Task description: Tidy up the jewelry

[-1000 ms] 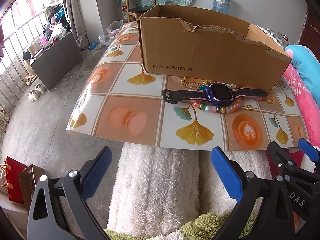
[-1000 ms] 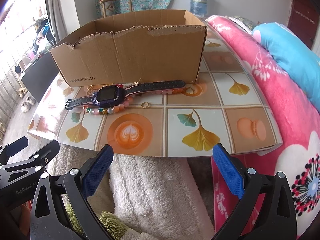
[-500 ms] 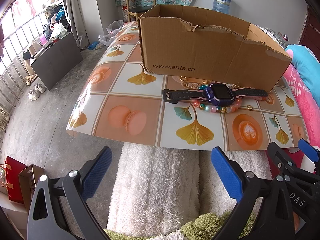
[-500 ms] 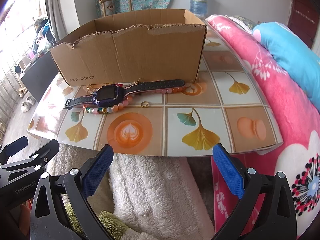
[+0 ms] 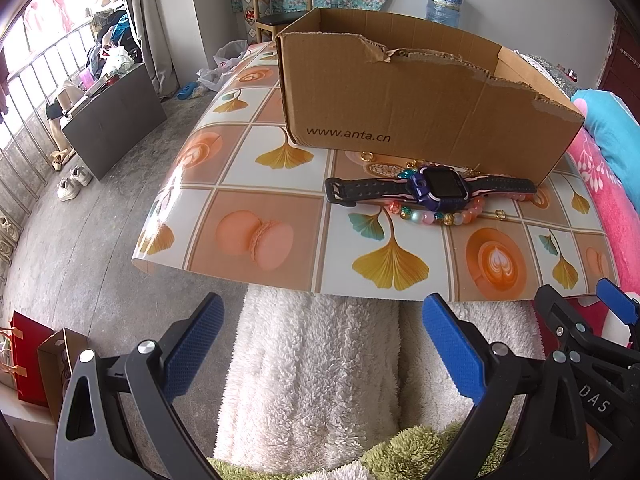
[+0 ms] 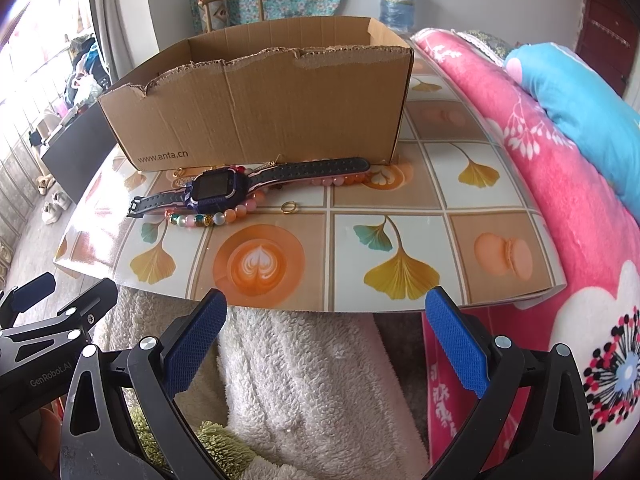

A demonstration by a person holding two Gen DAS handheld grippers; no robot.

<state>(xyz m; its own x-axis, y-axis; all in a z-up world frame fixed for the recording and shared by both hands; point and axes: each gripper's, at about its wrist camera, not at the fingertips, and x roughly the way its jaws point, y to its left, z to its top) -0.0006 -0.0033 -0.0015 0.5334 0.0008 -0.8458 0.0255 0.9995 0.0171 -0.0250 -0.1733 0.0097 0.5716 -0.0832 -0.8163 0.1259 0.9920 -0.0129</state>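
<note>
Purple watch (image 5: 436,189) lies flat in front of the cardboard box (image 5: 420,108), strap running along its front wall. One bead bracelet (image 5: 440,216) beside it. Left hand-held gripper (image 5: 320,344) and right hand-held gripper (image 6: 326,340): both wide apart, holding nothing.

The bench (image 6: 440,200) wears orange-and-white tiles printed with golden ginkgo leaves, macarons and latte art, under a plain brown cardboard box (image 6: 272,112), a purple-and-black watch (image 6: 216,190) and pastel beads (image 6: 224,216).
</note>
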